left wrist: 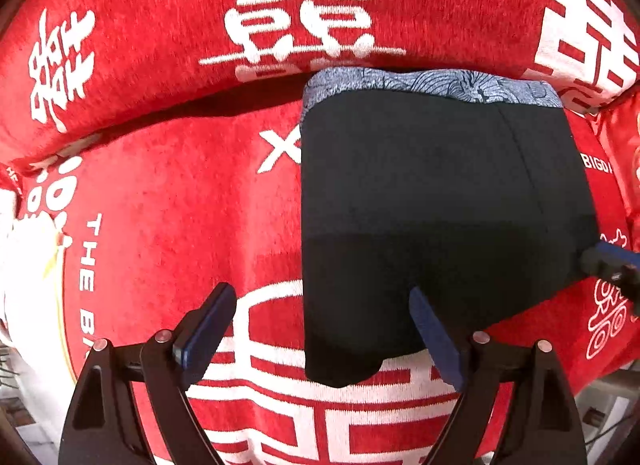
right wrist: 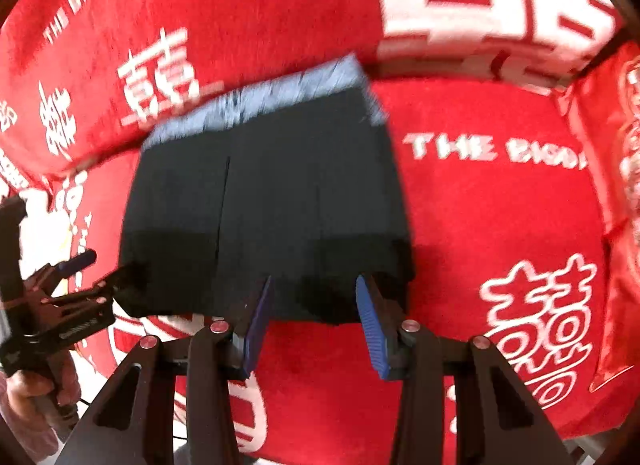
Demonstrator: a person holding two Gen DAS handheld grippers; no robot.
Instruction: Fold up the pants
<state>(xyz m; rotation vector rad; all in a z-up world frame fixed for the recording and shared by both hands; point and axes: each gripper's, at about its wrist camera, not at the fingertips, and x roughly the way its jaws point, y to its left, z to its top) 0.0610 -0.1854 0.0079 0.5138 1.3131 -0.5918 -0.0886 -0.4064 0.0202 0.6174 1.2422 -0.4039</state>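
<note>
Hovering spread, my left claw and right claw pinch nothing; the soft, light pants want gripping at their near hem.

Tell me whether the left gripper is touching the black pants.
Cannot tell. In the left wrist view the left gripper stands open astride the black pants' edge; no gap or contact shows plainly.

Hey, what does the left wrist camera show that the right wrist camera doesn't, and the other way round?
Only the left wrist view: the sharp leaf-like print on the grey-blue waistband, and the left hand-held gripper open, straddling the shorts' near left edge.

Only the right wrist view: the person's hand holding the left tool, and the right hand-held gripper open at the shorts' near edge.

Both: the folded black shorts lying on the red blanket with white characters.
</note>
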